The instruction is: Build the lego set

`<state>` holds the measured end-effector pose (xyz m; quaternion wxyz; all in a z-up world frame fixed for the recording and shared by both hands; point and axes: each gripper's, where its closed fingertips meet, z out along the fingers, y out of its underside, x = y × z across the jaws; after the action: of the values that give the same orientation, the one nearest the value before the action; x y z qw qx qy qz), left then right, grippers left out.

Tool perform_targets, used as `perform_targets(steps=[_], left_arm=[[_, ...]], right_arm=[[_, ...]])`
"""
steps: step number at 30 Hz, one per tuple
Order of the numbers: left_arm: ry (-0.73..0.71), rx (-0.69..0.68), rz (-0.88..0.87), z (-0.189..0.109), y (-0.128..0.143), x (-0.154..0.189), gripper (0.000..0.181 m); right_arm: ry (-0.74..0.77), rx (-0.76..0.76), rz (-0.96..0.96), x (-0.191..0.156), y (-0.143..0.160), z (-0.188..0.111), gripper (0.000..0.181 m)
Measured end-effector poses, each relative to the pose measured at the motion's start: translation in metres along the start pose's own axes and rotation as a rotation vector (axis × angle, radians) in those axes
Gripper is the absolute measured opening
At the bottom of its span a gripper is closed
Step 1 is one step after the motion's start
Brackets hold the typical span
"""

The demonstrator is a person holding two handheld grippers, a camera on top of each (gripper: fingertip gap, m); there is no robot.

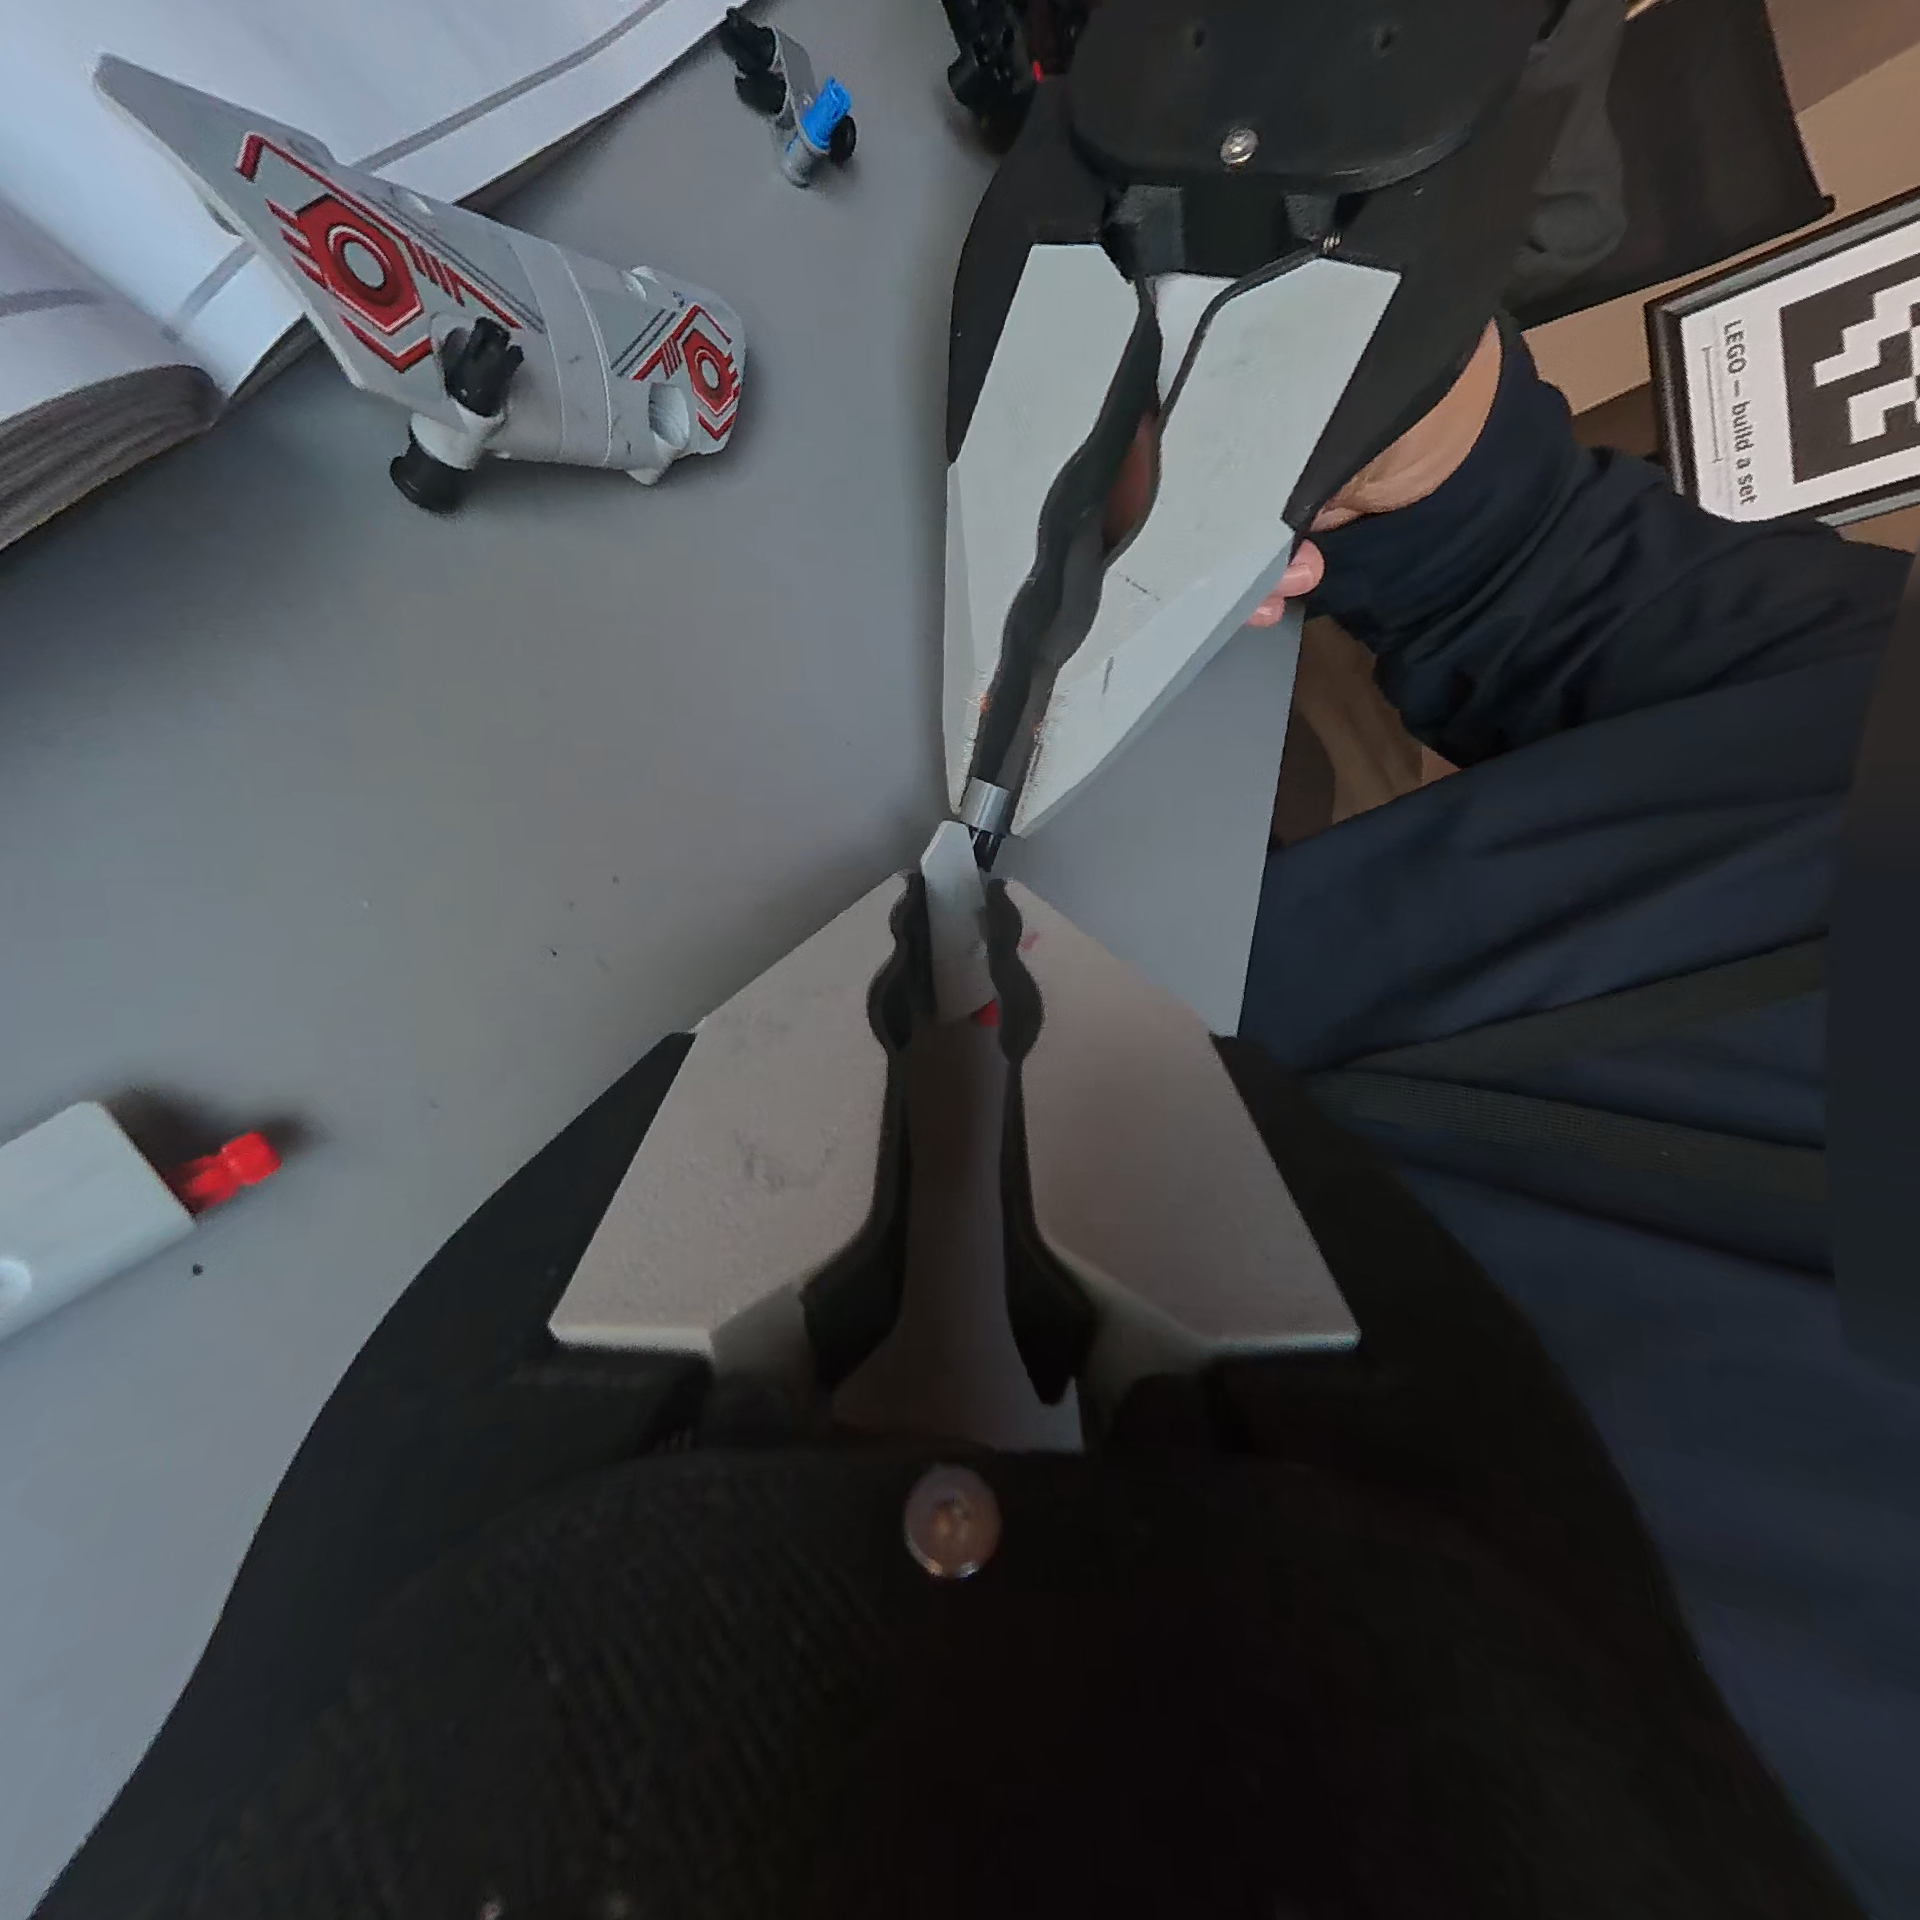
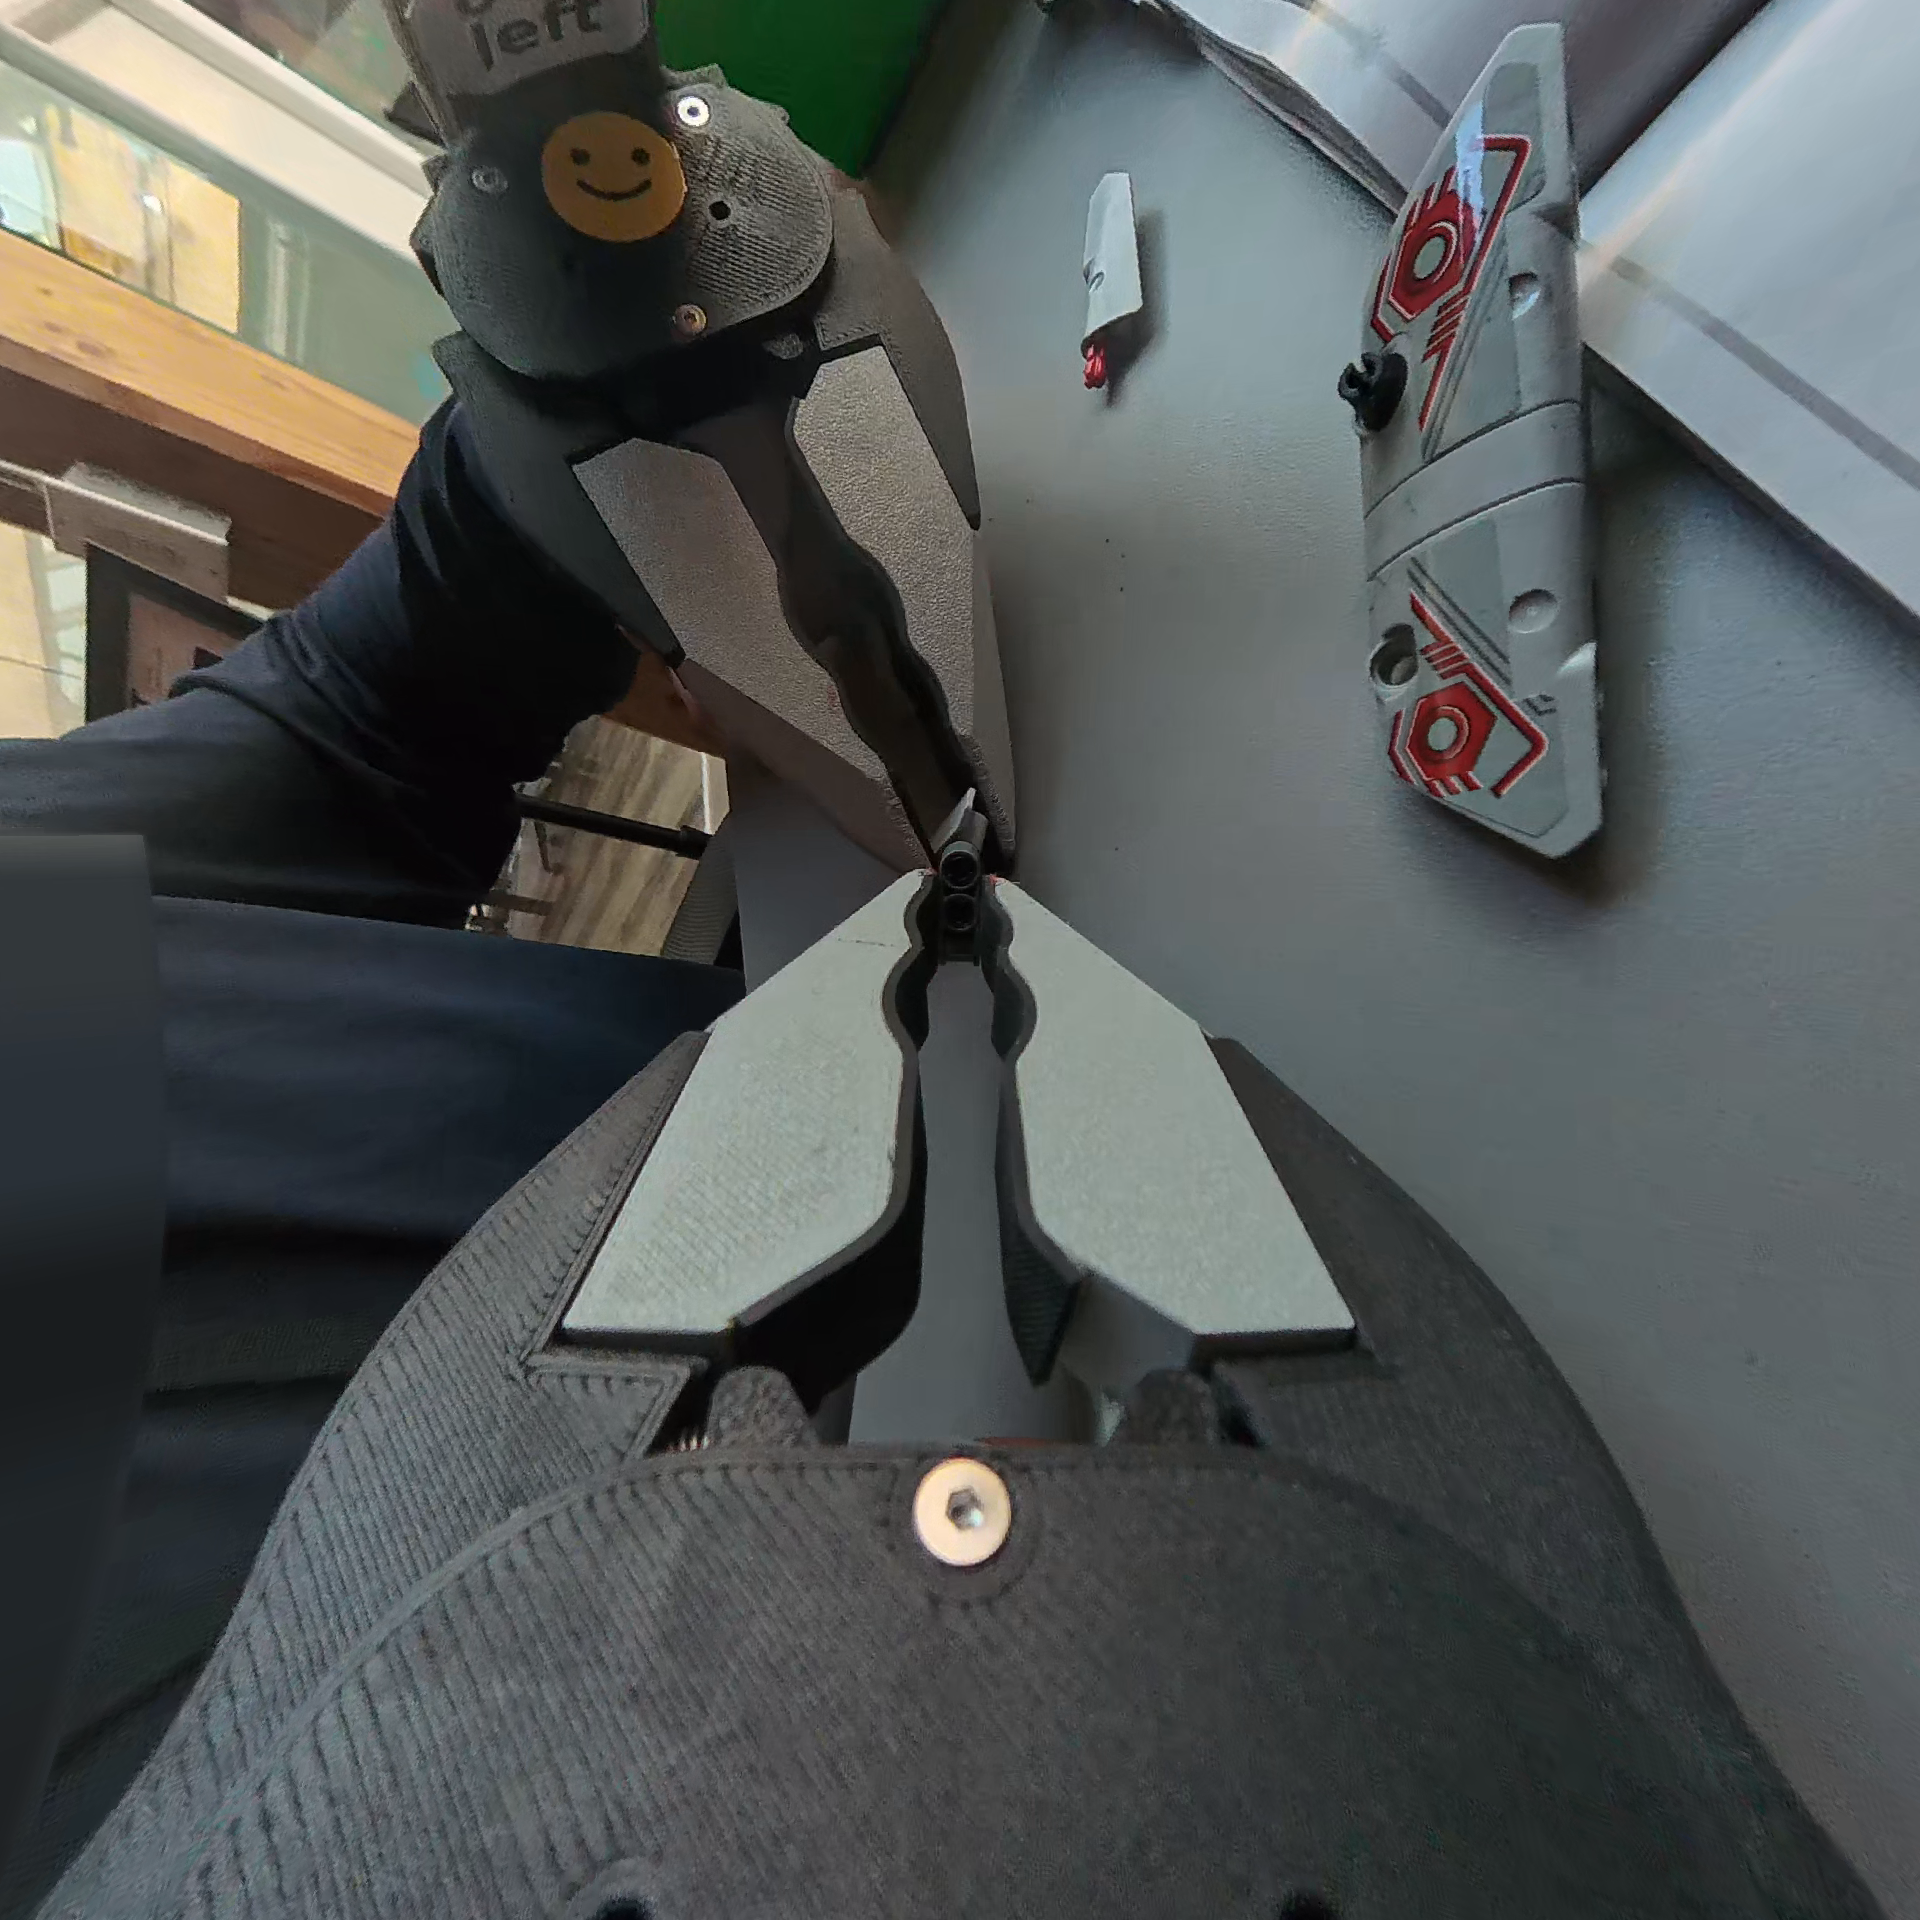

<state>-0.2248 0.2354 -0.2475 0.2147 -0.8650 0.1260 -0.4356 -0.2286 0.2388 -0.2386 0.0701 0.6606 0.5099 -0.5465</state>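
I hold two small pieces tip to tip above the table (image 1: 520, 779), near its edge. My left gripper (image 1: 954, 935) is clamped on a thin pale grey piece (image 1: 951, 914) that sticks out past the fingertips. My right gripper (image 2: 958, 914) is clamped on a small black connector (image 2: 958, 899) with two round holes facing the camera; in the left view a grey sleeve (image 1: 985, 805) shows at that gripper's tips, touching the pale piece.

To join them well, I judge that I need to line the grey piece up squarely with the connector, keep both grips firm, and push straight along the axis, not at an angle. The pieces are tiny and the contact point is partly hidden by my fingertips, so I cannot tell whether they are already seated.

The big grey wing part with red markings (image 1: 447, 301) lies on the table, well away from my grippers. Beyond the wing lies an open instruction booklet (image 1: 125, 260). Near the wing sits a small grey and blue assembly (image 1: 805, 104), and farther off a grey block with a red pin (image 1: 223, 1169). The table is plain grey; past its edge stands a framed card (image 1: 1808, 364), and wooden shelving shows behind my arm.
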Motion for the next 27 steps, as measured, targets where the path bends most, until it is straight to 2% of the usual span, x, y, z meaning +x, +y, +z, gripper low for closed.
perform_targets(steps=[1, 5, 9, 14, 17, 19, 24, 27], left_arm=[[-0.001, 0.003, 0.005, -0.001, 0.0, 0.0, 0.008], [0.006, 0.037, 0.011, -0.005, -0.002, 0.002, 0.007], [-0.051, 0.136, 0.077, -0.01, -0.015, 0.001, 0.007], [-0.199, 0.166, 0.219, -0.014, -0.019, -0.006, 0.006], [-0.141, 0.266, 0.251, -0.015, -0.03, 0.009, 0.006], [-0.116, 0.324, 0.239, -0.018, -0.037, 0.013, 0.006], [-0.181, 0.338, 0.256, -0.021, -0.04, 0.006, 0.006], [-0.228, 0.293, 0.286, -0.015, -0.037, 0.003, 0.006]], right_arm=[[-0.003, 0.003, 0.002, 0.0, -0.001, 0.0, 0.004], [-0.005, 0.013, -0.006, -0.001, -0.002, -0.001, 0.004], [0.004, 0.062, -0.021, -0.001, -0.009, -0.004, 0.004], [-0.014, 0.179, -0.058, -0.005, -0.028, -0.017, 0.004], [-0.076, 0.225, -0.113, -0.021, -0.033, -0.018, 0.004], [-0.057, 0.264, -0.166, -0.025, -0.039, -0.023, 0.004], [0.035, 0.306, -0.232, -0.018, -0.047, -0.034, 0.004], [0.012, 0.293, -0.241, -0.021, -0.045, -0.03, 0.004]])
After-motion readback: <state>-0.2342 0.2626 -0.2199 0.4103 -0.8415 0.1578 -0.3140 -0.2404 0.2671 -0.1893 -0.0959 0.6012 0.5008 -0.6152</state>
